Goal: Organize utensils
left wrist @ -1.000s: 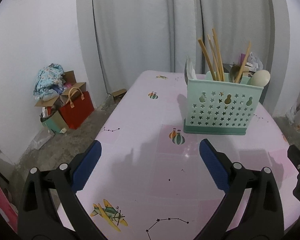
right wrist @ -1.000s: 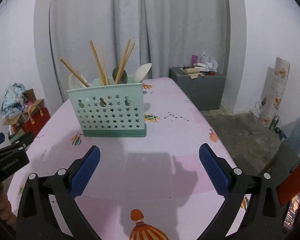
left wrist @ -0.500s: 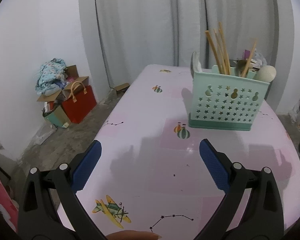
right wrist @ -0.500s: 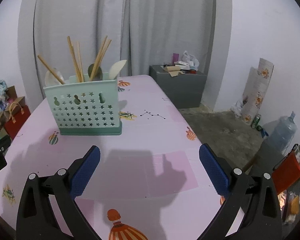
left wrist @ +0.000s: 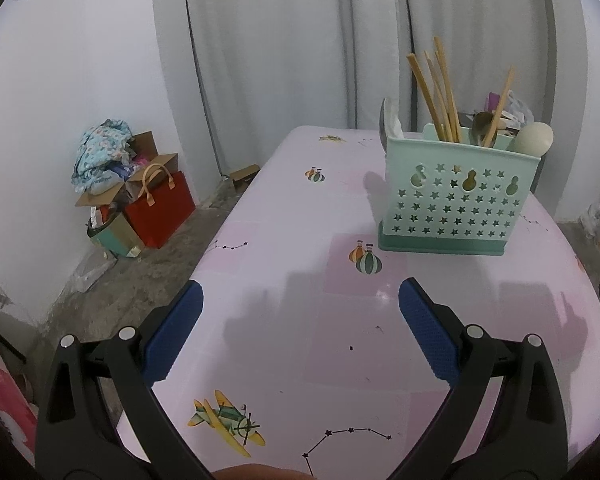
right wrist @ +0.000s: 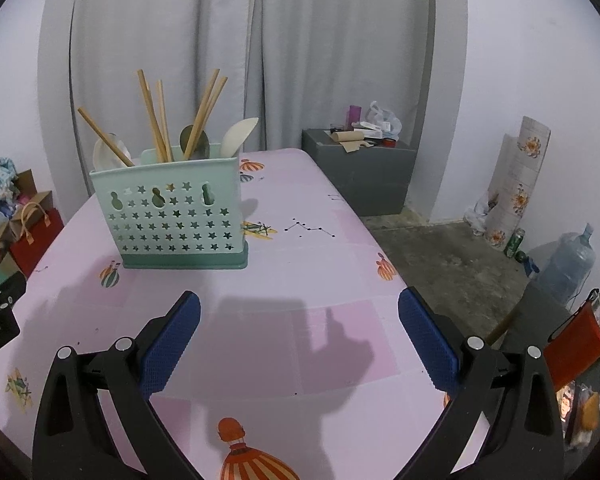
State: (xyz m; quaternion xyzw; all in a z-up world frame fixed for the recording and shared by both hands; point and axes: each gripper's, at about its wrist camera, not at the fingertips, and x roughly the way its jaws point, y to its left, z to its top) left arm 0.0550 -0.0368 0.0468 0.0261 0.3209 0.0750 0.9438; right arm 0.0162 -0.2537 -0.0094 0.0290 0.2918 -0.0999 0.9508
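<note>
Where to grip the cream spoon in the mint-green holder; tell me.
Grip the cream spoon by its bowl, the only part above the mint-green star-cut plastic holder. Come from above with the open right gripper, from the holder's right end, clear of the wooden chopsticks.

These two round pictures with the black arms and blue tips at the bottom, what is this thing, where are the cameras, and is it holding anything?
Each picture comes from a fisheye camera mounted on a hand-held gripper, one in each of a person's hands, looking forward along its two black fingers with blue pads. One view shows the left gripper, the other the right gripper. Both stand open with nothing between the pads, above a table covered by a pink cloth printed with balloons and planes. On it stands a mint-green plastic utensil caddy with star-shaped holes, seen from both sides. It holds wooden chopsticks, a metal spoon and pale spoons. No loose utensils show on the cloth. Behind are grey curtains.
</note>
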